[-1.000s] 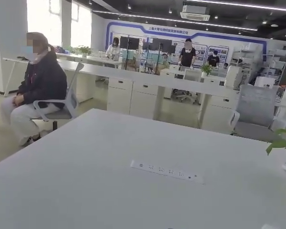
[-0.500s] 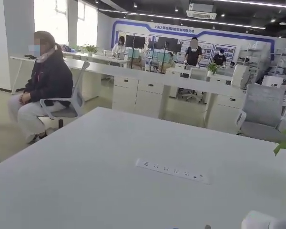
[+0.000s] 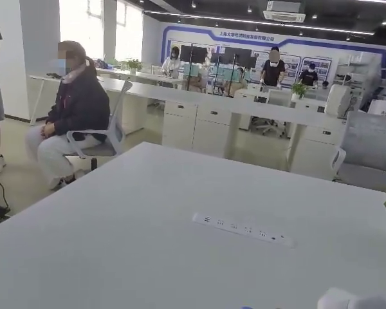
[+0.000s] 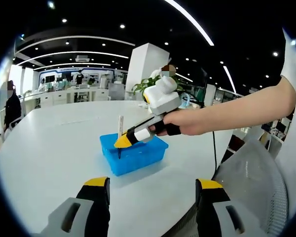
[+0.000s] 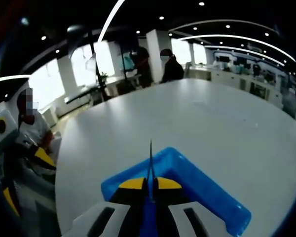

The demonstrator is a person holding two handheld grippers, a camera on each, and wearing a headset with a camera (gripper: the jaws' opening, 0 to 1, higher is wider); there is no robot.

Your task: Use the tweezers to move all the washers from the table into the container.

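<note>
In the left gripper view, a blue container (image 4: 138, 157) stands on the white table (image 4: 49, 148). A hand holds my right gripper (image 4: 122, 142) over it, shut on thin metal tweezers (image 4: 120, 126) that point down into the container. My left gripper (image 4: 152, 183) hangs open near the table edge, a short way from the container, with nothing between its fingers. In the right gripper view, the tweezers (image 5: 150, 155) stick out from the closed jaws of my right gripper (image 5: 150, 183) above the blue container (image 5: 202, 190). The white top of a gripper (image 3: 344, 301) shows at the bottom edge of the head view.
A white power strip (image 3: 243, 229) lies in the middle of the table (image 3: 116, 225). A person (image 3: 74, 112) sits on a chair beyond the table's far left corner. A grey mesh chair back (image 4: 251, 182) stands close to my left gripper. A potted plant (image 4: 150, 85) stands behind the container.
The head camera has swung, so the room has slid to the right in the picture. The white top of a gripper has come into view at the bottom right.
</note>
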